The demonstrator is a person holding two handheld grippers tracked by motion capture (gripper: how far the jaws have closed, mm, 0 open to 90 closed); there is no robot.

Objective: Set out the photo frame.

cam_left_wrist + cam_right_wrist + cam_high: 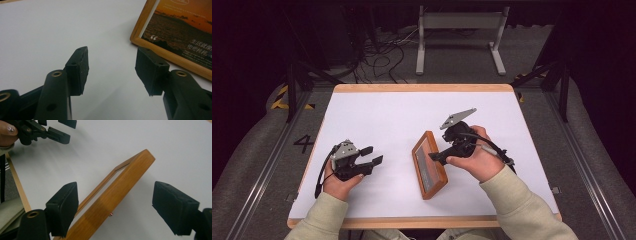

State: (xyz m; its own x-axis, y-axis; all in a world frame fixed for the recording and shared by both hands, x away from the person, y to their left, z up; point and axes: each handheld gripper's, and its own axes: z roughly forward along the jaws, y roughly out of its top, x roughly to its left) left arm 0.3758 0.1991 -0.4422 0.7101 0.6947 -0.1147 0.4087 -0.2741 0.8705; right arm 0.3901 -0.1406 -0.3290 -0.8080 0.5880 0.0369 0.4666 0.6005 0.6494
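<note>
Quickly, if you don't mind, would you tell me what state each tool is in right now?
Left tool: open, holding nothing, beside the frame.
Right tool: open, jaws straddling the frame's wooden edge, not clamped on it.

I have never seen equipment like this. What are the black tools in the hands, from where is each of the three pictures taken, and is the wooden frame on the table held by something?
No robot here: a person sits at a white-topped table with a wooden rim and holds one black two-jaw hand gripper in each hand. The high view comes from a fixed camera above, looking down. There the left gripper is open over bare table, and the right gripper reaches to the frame.

The other two pictures come from small cameras riding on the grippers, looking along their own jaws. The left gripper view shows a corner of the wooden picture frame, lying flat, with a sunset photograph and white writing. In the right gripper view the frame's side edge runs between the open jaws. One pad is close against it, but nothing is clamped, so the frame simply rests on the table.
</note>
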